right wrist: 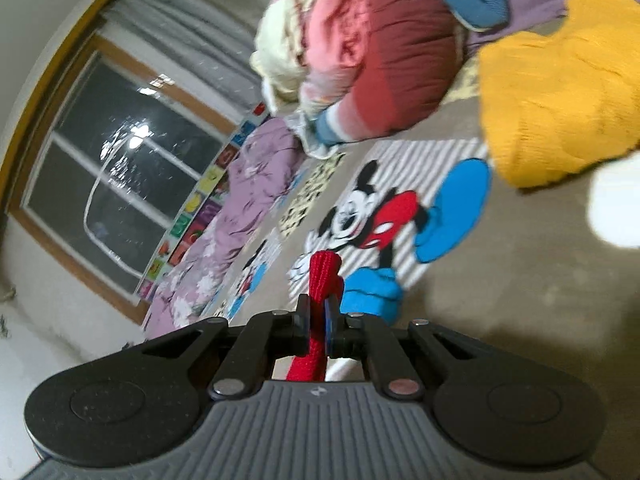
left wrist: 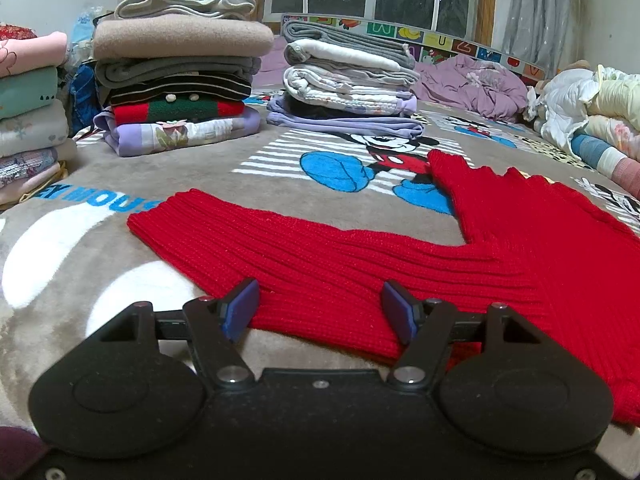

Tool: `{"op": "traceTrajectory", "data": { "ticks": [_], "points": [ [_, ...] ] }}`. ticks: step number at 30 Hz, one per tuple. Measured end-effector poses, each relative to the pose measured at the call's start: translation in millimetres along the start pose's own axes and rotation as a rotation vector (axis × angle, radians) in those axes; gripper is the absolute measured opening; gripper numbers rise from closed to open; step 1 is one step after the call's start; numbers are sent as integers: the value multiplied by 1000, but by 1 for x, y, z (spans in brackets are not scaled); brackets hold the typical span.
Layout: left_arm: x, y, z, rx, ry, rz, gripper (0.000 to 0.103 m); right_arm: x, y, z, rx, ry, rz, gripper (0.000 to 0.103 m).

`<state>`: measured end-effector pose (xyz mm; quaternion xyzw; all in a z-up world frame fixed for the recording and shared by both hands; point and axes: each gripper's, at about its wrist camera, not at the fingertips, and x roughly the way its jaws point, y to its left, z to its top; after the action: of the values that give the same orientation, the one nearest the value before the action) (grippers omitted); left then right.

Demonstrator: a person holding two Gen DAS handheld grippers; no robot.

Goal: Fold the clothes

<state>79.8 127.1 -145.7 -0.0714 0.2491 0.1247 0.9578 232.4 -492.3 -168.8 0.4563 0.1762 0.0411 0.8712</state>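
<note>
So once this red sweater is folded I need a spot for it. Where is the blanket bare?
Bare blanket lies left of the red sweater, in front of the folded stacks. In the right wrist view there is bare blanket below the yellow garment. The far edge is crowded with stacks and bedding.

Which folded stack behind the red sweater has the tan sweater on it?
The left stack: it is taller, with the tan sweater near its top. The right stack is mostly white and grey.
</note>
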Motion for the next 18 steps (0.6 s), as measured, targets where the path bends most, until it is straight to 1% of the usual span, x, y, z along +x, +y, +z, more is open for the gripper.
{"op": "traceTrajectory", "data": {
  "ticks": [7, 10, 14, 17, 18],
  "points": [
    [0, 0, -1, 2, -1, 2, 68, -2, -21, -6, 27, -13, -65, 8],
    [0, 0, -1, 2, -2, 2, 68, 1, -27, -6, 45, -22, -123, 8],
    [0, 0, -1, -1, -1, 1, 68, 6, -36, -3, 81, -23, -248, 7],
    [0, 0, 0, -6, 0, -1, 68, 4, -41, -2, 102, -26, -286, 7],
    [0, 0, 0, -7, 0, -1, 68, 2, -39, -2, 95, -45, -288, 8]
  ]
}}
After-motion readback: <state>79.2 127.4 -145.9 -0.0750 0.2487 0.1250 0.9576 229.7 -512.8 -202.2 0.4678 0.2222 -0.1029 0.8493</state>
